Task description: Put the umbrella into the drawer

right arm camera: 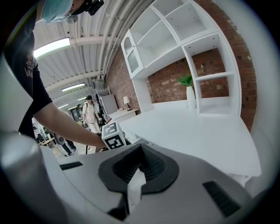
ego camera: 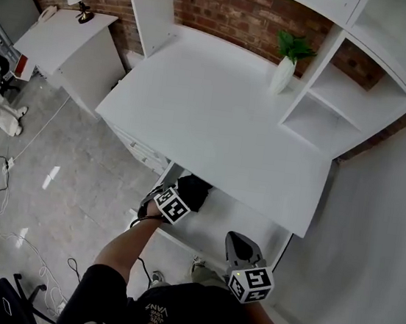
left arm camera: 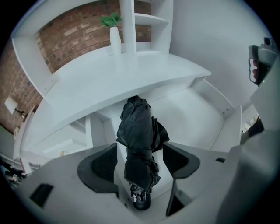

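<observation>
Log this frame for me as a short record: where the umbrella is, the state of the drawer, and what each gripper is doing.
umbrella: black, folded, lying in the drawer
drawer: pulled open under the desk
left gripper: open, over the umbrella, pads clear of it
right gripper: shut, nothing between its jaws, apart from the umbrella
task status: umbrella in the drawer, drawer not closed

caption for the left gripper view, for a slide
Left gripper, jaws open, over the folded black umbrella lying in the open drawer beneath the white desk.
</observation>
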### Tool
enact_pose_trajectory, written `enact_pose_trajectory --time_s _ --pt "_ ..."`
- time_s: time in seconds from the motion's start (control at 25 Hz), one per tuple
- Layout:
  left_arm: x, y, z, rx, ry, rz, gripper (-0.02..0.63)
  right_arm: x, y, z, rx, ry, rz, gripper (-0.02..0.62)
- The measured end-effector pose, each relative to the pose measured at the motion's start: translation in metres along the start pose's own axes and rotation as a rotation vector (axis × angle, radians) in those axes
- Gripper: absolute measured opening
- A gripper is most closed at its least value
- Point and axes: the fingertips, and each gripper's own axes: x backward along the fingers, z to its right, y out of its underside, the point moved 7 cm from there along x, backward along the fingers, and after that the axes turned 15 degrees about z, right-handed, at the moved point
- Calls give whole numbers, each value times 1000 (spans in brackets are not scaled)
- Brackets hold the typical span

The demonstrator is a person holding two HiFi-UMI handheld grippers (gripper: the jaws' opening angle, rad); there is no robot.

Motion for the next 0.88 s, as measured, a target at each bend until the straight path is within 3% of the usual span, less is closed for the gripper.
enact_pose_trajectory --time_s 0.4,0.88 --pt "70 -10 2 -11 -76 195 307 17 -11 -20 32 72 47 -8" --pt "160 4 18 8 -129 436 215 31 -17 -63 68 111 99 -8"
